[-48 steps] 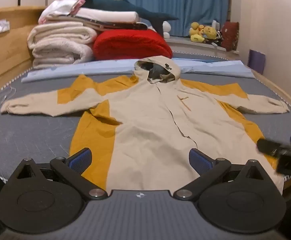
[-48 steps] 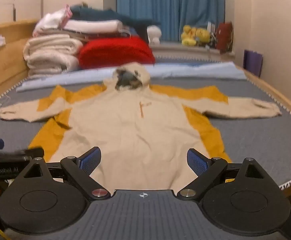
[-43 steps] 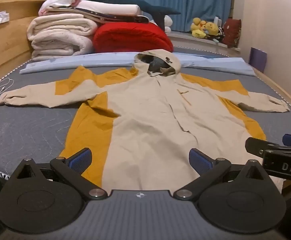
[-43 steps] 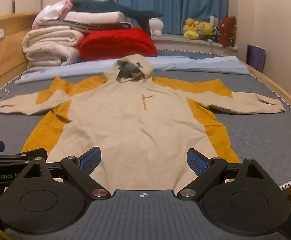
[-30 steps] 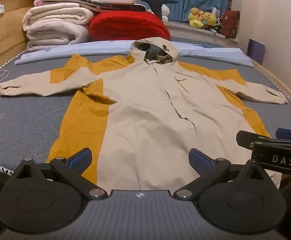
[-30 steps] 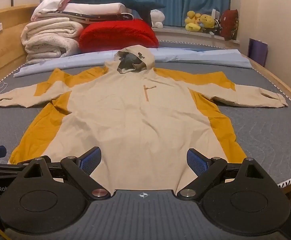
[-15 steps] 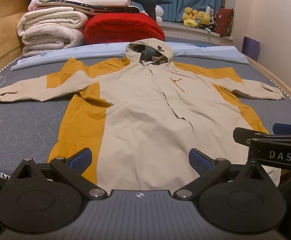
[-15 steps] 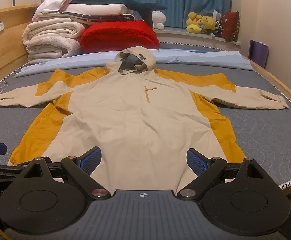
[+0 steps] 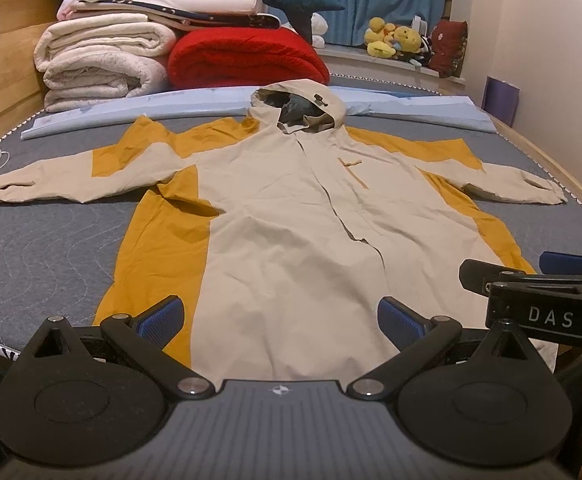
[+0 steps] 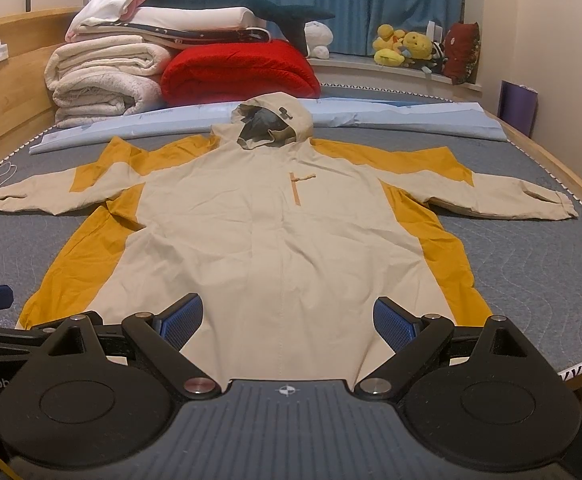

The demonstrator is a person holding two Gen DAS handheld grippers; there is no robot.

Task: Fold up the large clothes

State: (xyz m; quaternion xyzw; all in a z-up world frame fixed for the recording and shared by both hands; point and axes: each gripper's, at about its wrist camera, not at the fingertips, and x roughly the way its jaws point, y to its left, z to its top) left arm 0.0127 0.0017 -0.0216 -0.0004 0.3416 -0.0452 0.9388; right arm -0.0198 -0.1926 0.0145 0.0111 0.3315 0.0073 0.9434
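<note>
While flat, jacket [image 9: 291, 240], placket gap left-view only

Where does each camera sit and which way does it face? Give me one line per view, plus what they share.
Left wrist: sits on the left gripper at the bed's near edge, looks up the jacket toward the hood; its own open fingers show, the right gripper at its right edge.
Right wrist: sits on the right gripper, same heading; its open fingers show, the left gripper at its left edge.
Shared: the jacket spread flat on the bed, the red blanket, the blue curtain.
</note>
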